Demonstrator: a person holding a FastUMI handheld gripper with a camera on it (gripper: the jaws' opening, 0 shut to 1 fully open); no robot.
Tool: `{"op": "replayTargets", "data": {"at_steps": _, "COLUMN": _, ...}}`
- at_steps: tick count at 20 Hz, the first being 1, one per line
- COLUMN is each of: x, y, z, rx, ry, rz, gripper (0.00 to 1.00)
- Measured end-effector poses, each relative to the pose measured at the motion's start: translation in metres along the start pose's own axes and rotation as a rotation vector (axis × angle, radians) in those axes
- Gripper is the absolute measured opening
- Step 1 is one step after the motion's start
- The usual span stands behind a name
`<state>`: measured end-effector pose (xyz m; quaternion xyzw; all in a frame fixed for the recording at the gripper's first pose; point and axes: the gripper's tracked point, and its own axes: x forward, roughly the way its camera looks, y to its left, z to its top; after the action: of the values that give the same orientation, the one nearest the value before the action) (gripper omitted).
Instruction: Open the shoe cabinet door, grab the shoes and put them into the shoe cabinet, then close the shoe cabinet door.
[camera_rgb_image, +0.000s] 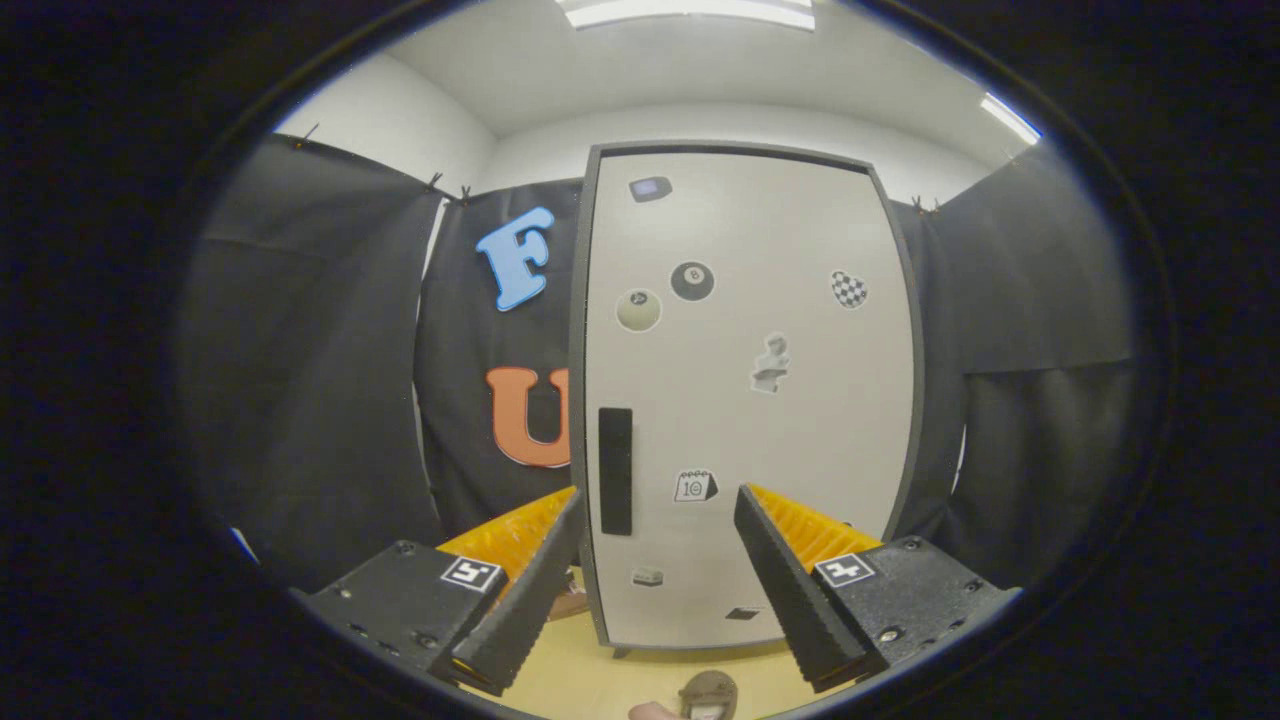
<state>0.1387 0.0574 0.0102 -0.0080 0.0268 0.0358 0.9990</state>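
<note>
Shoe cabinet stands upright on pale floor, straight ahead of gripper, door shut, flush in dark frame. Door is a flat rigid panel w/ stickers; looks smooth, prob. slippery on the face, so no purchase there. Only sensible hold: dark vertical handle strip near door's left edge, approx mid-height (cannot tell if it is a recess or a raised bar). Judged light to swing, hinge likely on right side since handle sits left; cabinet itself could shift if pulled hard. Fingers are spread wide apart, nothing between them but air; left finger tip sits just beside the handle in view, right finger overlaps door's lower middle. Gripper held level, pointing square at door, well short of contact by the look of it. A shoe (brownish, partly cut off) lies on floor just below and between the fingers, in front of cabinet. Shoe prob. soft, light; grip by the collar or heel.
</note>
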Motion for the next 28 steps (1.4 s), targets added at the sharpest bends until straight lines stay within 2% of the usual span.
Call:
{"op": "replayTargets", "data": {"at_steps": 2, "x": 0.025, "y": 0.011, "z": 0.002, "rx": 0.019, "ry": -0.009, "rz": 0.012, "gripper": 0.99}}
{"op": "replayTargets", "data": {"at_steps": 8, "x": 0.096, "y": 0.03, "z": -0.024, "rx": 0.118, "ry": 0.092, "rz": 0.04, "gripper": 0.99}}
{"op": "replayTargets", "data": {"at_steps": 11, "x": 0.123, "y": 0.027, "z": -0.022, "rx": 0.104, "ry": 0.074, "rz": 0.026, "gripper": 0.91}}
{"op": "replayTargets", "data": {"at_steps": 12, "x": 0.13, "y": 0.023, "z": -0.023, "rx": 0.069, "ry": 0.075, "rz": 0.017, "gripper": 0.78}}
{"op": "replayTargets", "data": {"at_steps": 14, "x": 0.13, "y": 0.024, "z": -0.02, "rx": 0.055, "ry": 0.051, "rz": -0.002, "gripper": 0.69}}
{"op": "replayTargets", "data": {"at_steps": 15, "x": 0.133, "y": 0.028, "z": -0.022, "rx": 0.04, "ry": 0.06, "rz": 0.016, "gripper": 0.68}}
{"op": "replayTargets", "data": {"at_steps": 16, "x": 0.137, "y": 0.03, "z": -0.023, "rx": 0.041, "ry": 0.061, "rz": 0.016, "gripper": 0.55}}
{"op": "replayTargets", "data": {"at_steps": 17, "x": 0.128, "y": 0.03, "z": -0.026, "rx": 0.062, "ry": 0.066, "rz": 0.018, "gripper": 0.49}}
{"op": "replayTargets", "data": {"at_steps": 18, "x": 0.13, "y": 0.029, "z": -0.026, "rx": 0.065, "ry": 0.074, "rz": 0.024, "gripper": 0.37}}
{"op": "replayTargets", "data": {"at_steps": 24, "x": 0.111, "y": 0.029, "z": -0.027, "rx": 0.082, "ry": 0.102, "rz": 0.126, "gripper": 0.34}}
{"op": "replayTargets", "data": {"at_steps": 28, "x": 0.063, "y": 0.02, "z": -0.023, "rx": 0.088, "ry": 0.116, "rz": 0.213, "gripper": 0.33}}
